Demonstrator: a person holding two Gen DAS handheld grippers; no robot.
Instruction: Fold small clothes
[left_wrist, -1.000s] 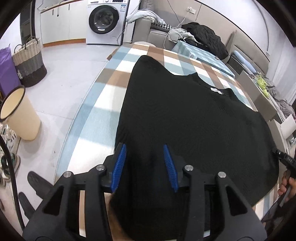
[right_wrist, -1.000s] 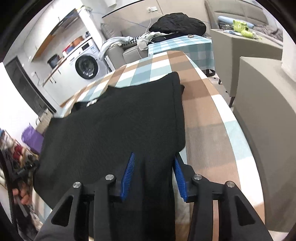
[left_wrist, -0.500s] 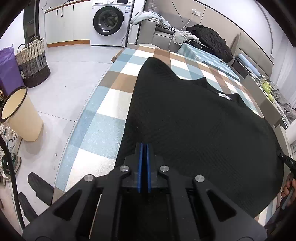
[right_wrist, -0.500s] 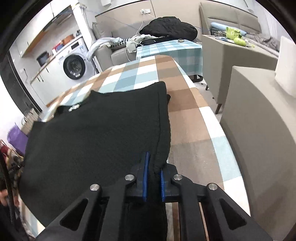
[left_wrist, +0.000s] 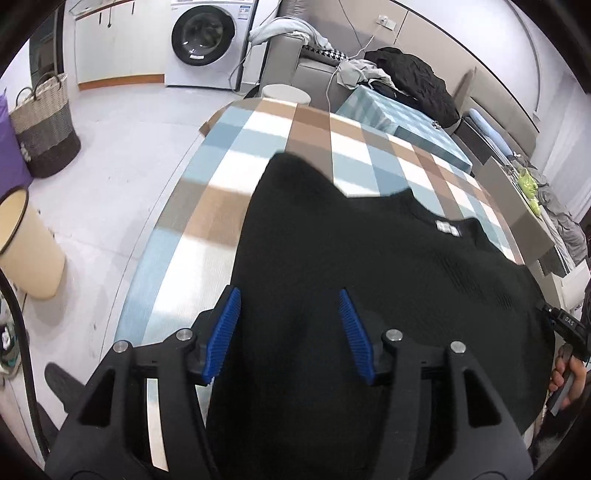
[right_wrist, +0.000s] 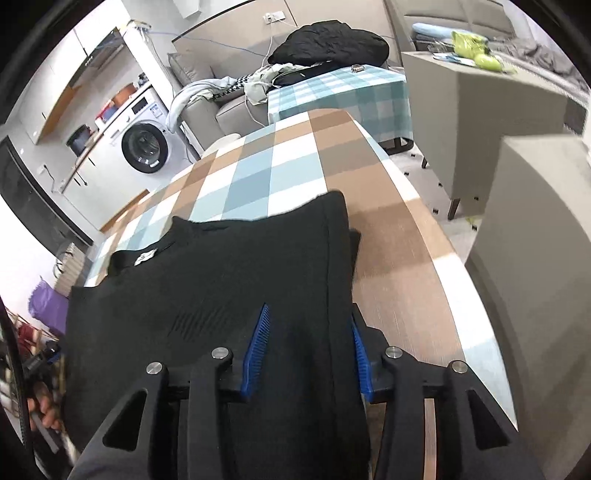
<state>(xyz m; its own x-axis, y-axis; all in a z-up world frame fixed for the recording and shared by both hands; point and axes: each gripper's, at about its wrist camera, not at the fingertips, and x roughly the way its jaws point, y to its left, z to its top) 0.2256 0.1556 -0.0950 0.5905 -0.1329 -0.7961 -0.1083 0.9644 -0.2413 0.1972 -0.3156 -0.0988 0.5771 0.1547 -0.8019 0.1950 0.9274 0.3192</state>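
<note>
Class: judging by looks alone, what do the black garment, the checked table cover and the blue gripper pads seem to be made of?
Black garment: matte knit, faint ribbed texture, probably wool or acrylic.
Checked table cover: flat woven-looking cloth, dull finish.
Blue pads: ridged, likely rubber or plastic.

Black garment (left_wrist: 351, 288) being spread over checked tablecloth (left_wrist: 258, 147) at frame centre, left gripper (left_wrist: 290, 328) jaws being opened over its near hem, washing machine (left_wrist: 207, 40) being shown upper left.
</note>
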